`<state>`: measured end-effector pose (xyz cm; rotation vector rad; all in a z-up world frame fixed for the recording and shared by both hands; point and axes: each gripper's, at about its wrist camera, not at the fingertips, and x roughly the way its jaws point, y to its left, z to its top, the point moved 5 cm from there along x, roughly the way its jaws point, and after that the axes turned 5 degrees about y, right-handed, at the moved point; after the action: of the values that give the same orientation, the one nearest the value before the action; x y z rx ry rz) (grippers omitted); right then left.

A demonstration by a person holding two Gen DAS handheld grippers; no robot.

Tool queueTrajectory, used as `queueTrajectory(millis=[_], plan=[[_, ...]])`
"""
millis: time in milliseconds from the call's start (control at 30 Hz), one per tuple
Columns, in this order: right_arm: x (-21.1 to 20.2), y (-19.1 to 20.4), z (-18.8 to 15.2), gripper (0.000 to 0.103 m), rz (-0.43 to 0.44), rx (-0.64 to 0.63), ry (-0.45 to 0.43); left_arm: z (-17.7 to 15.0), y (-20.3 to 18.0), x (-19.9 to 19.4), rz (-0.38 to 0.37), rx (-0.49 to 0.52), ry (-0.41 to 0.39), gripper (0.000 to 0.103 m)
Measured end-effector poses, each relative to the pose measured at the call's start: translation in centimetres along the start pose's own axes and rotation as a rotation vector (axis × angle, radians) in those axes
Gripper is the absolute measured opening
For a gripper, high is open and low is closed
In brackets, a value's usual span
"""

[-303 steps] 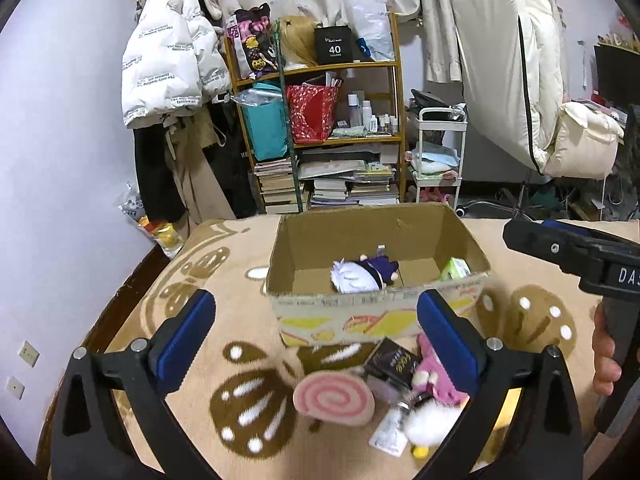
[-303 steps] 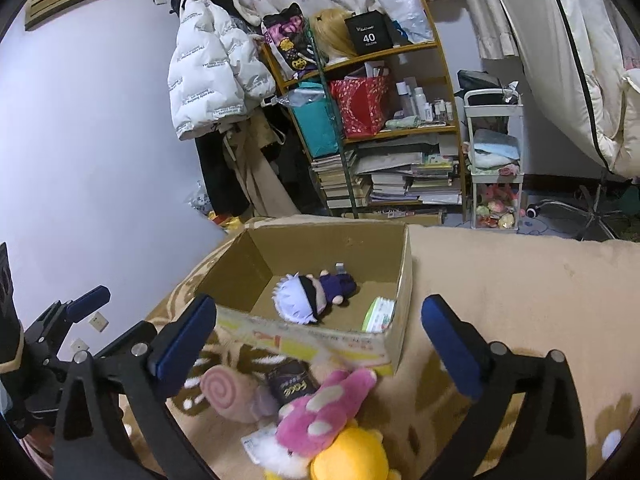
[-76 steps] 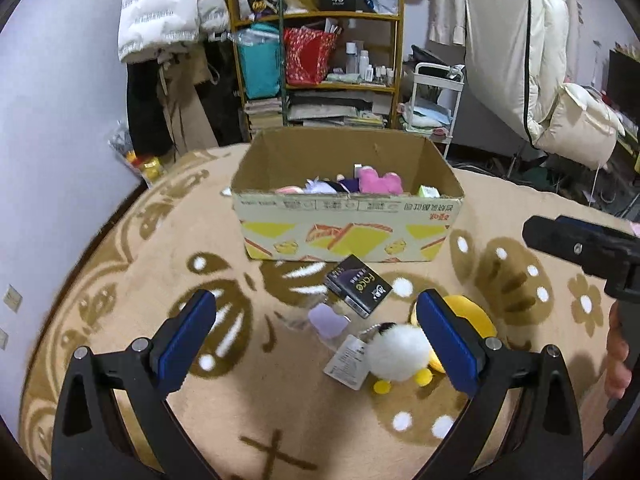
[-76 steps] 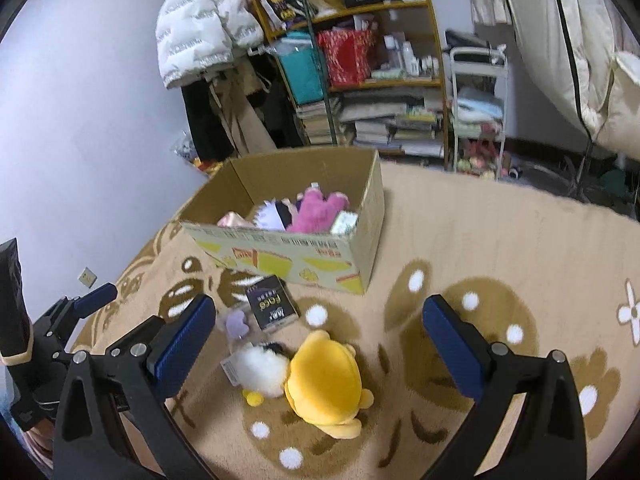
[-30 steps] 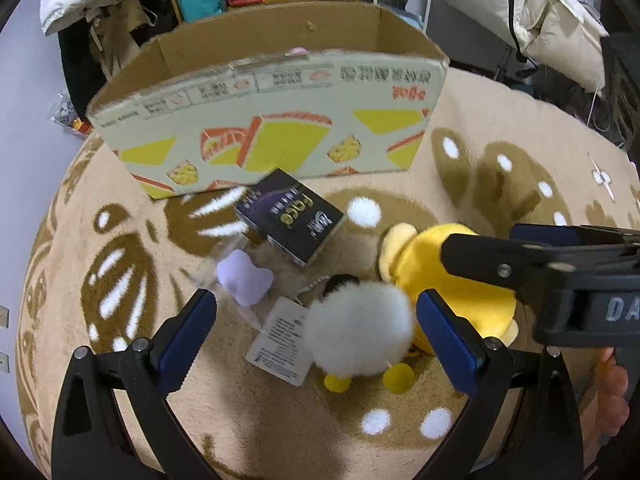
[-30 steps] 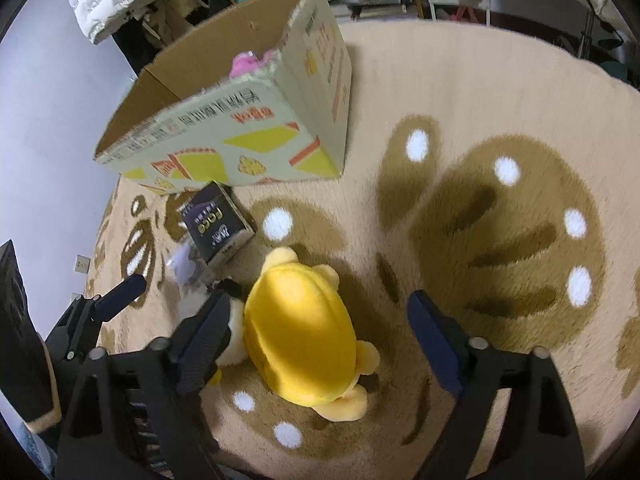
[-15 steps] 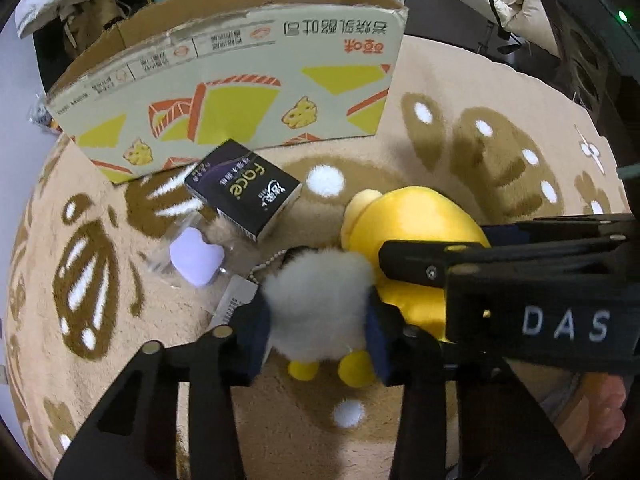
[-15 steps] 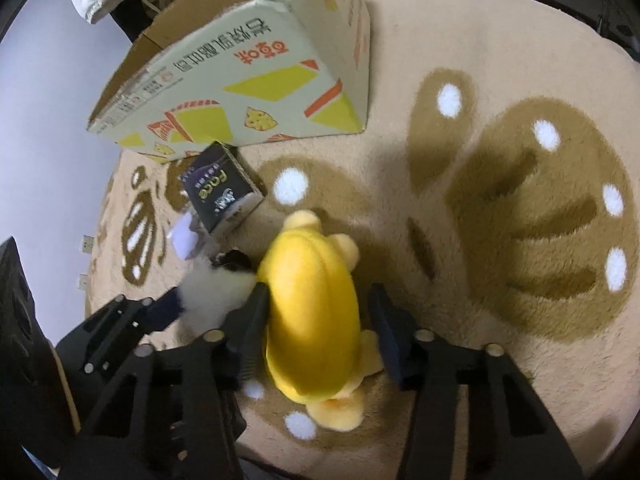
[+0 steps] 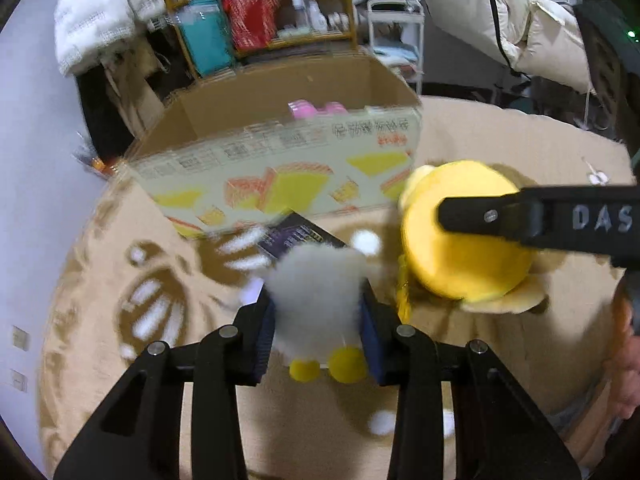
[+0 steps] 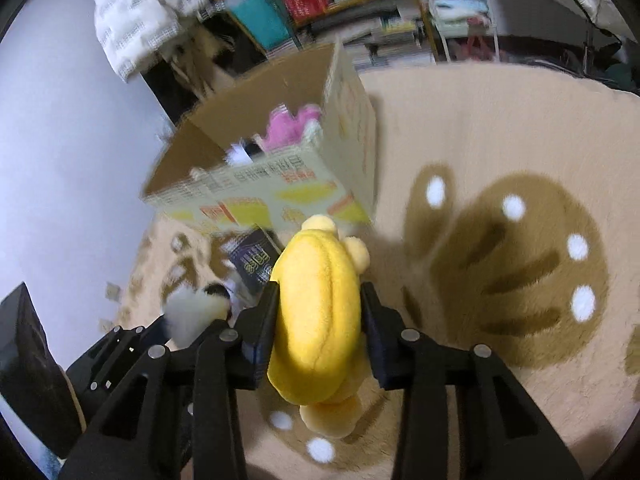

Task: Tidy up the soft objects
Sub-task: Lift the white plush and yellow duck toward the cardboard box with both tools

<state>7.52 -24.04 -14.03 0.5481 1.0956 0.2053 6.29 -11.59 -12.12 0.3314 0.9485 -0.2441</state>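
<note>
Two plush toys gripped in front of a cardboard box

A fluffy white pom-pom toy (image 9: 316,292) with round yellow feet is clamped by the left gripper (image 9: 318,332); a smooth yellow plush (image 10: 316,320) is squeezed by the right gripper (image 10: 318,328); both are held above a beige, brown-patterned pile rug (image 10: 500,280), near the printed cardboard box (image 9: 280,176) holding a pink plush (image 10: 290,126); cluttered shelves (image 9: 260,12) are seen behind.

You can read only "DAS" in pale letters on the black arm of your right tool (image 9: 440,216), seen from the left wrist. The print on the cardboard box (image 9: 280,172) and the dark packet (image 10: 256,262) is too blurred to read.
</note>
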Motion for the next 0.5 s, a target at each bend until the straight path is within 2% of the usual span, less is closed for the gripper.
queueTrajectory(millis=[100, 233, 333, 500], plan=[[-1.8, 0.7, 0.6, 0.041, 0.025, -0.026, -0.074, 0.9, 1.0, -2.0, 0.037, 0.000, -0.075, 0.033], [-4.6, 2.4, 1.9, 0.041, 0.033, -0.101, -0.162, 1.8, 2.6, -4.3, 0.011, -0.039, -0.148, 0.029], [-6.0, 3.1, 2.5, 0.041, 0.038, -0.126, -0.210, 2.2, 3.6, -4.2, -0.024, -0.068, -0.138, 0.028], [-6.3, 2.5, 2.5, 0.041, 0.018, -0.117, -0.223, 1.6, 3.3, -2.3, -0.115, -0.111, -0.054, 0.031]])
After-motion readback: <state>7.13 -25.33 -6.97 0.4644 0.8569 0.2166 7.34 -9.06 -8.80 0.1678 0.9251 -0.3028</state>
